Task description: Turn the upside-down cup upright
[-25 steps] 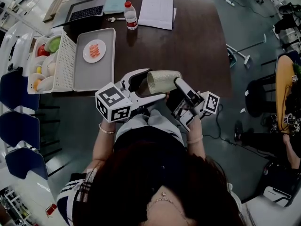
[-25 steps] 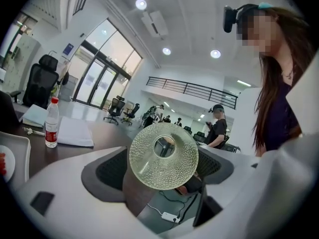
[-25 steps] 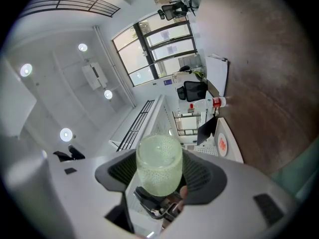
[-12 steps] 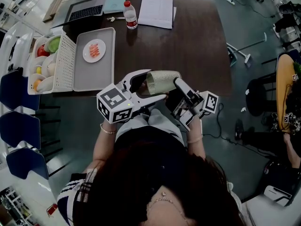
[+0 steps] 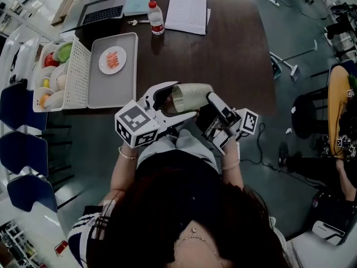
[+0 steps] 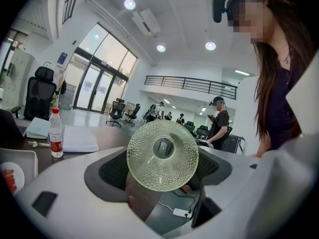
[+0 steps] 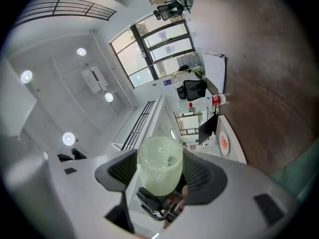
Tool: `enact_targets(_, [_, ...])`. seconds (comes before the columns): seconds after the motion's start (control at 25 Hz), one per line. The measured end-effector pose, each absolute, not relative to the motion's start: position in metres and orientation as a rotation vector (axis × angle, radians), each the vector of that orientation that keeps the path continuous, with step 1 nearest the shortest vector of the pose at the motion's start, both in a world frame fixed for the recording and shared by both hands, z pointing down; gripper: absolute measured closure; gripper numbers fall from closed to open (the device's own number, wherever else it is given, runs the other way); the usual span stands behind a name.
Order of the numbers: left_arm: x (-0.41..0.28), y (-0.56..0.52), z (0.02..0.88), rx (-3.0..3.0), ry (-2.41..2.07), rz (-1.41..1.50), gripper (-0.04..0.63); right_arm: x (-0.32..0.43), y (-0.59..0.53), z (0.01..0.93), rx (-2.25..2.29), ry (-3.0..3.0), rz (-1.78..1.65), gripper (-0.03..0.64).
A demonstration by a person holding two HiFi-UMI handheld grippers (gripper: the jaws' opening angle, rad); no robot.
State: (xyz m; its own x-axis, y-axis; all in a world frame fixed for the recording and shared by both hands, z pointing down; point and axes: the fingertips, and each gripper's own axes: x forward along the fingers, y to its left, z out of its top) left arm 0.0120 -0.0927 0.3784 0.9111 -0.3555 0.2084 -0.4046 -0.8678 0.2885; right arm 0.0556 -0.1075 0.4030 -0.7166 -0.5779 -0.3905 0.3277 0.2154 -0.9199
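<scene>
**Item:** cup (image 5: 192, 96), dimpled pale-green glass. Held clear of the table (image 5: 234, 54), bridging the two grippers, one end inside each pair of jaws.

**Left gripper** (image 5: 187, 100): jaws very wide, just closed in a little from their fullest spread, with the cup's wider end between them. Pads apparently meeting the rim on both sides. Read as a grip taken, not a mere straddle.

**Right gripper** (image 5: 211, 101): jaws set to the width of the cup's narrower end and clamped on it, with glass filling the space between the pads.

**Change noted:** only that small closing of the left jaws. Cup and both grippers otherwise in the same place as a second ago. Taken to mean a shared hold or handover set up mid-turn. Cup no longer inverted but not yet upright, so about half the turn judged done.

**Orientation:**
- Long axis roughly level, running straight from the right jaws into the left jaws.
- Wider end, seemingly the open mouth, facing into the left jaws and seen from there end-on as a full circle.
- Narrower end, presumably the base, toward the right jaws.
- Further quarter turn likely needed, mouth end rising, before setting down on the table beyond the jaws.
</scene>
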Motion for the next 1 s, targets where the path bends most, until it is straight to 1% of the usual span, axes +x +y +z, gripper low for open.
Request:
enact_targets(0.24, [0.002, -0.098, 0.383, 2.740, -0.595, 0.241, 0.196, 0.059, -0.114, 0.413, -0.297, 1.758, -1.603, 0.319])
enact_targets(0.56, [-0.007, -0.105, 0.402, 2.714, -0.616, 0.364, 0.196, 0.082, -0.124, 0.435, -0.539, 1.770, -1.575, 0.319])
enact_targets(0.88, [-0.006, -0.113, 0.439, 2.694, -0.644, 0.626, 0.196, 0.104, -0.127, 0.448, -0.862, 1.871, -1.469, 0.321])
enact_targets(1.0, [-0.006, -0.115, 0.454, 2.682, -0.640, 0.735, 0.196, 0.106, -0.125, 0.448, -0.956, 1.929, -1.419, 0.348])
